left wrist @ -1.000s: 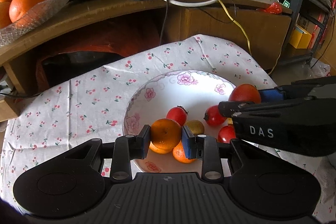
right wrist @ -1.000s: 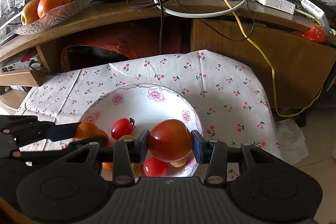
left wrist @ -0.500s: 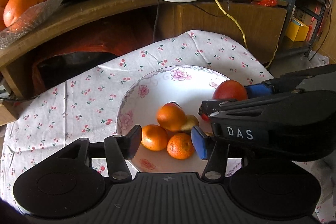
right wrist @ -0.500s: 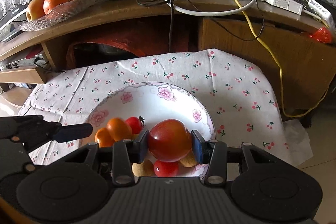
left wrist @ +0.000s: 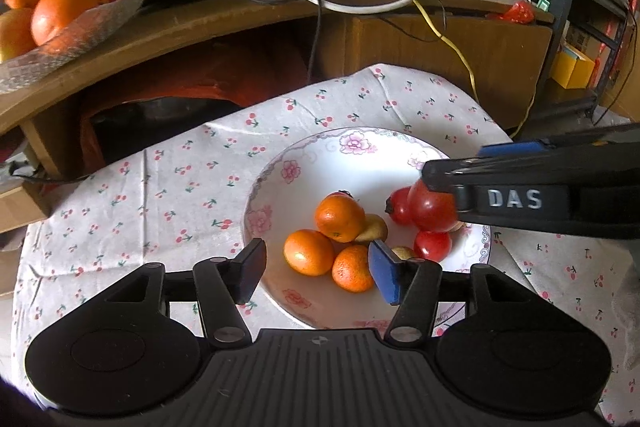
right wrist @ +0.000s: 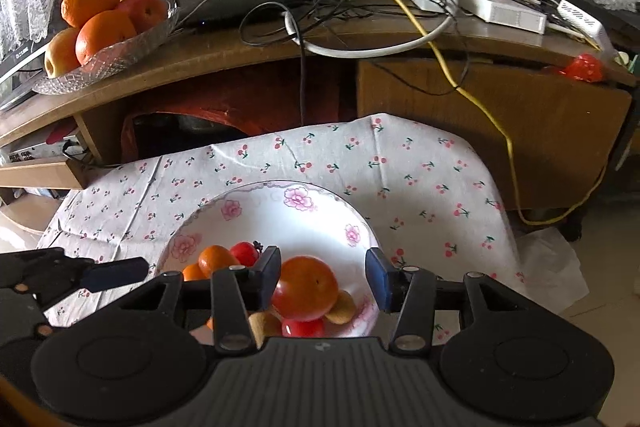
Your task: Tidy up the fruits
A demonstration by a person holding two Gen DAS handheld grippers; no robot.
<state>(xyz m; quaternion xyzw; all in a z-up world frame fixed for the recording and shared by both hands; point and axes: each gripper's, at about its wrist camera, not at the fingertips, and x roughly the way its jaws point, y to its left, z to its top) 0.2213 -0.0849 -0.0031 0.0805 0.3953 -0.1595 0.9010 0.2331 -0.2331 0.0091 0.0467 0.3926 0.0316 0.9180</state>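
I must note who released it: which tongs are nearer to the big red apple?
Right. The right tongs stand open around the big red apple; the left tongs are beside it, over the oranges.

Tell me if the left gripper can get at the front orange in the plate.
Probably yes. The left gripper is open and the front orange lies near its blue finger, uncovered. Two neighbouring oranges crowd it, so closing cleanly may be tight.
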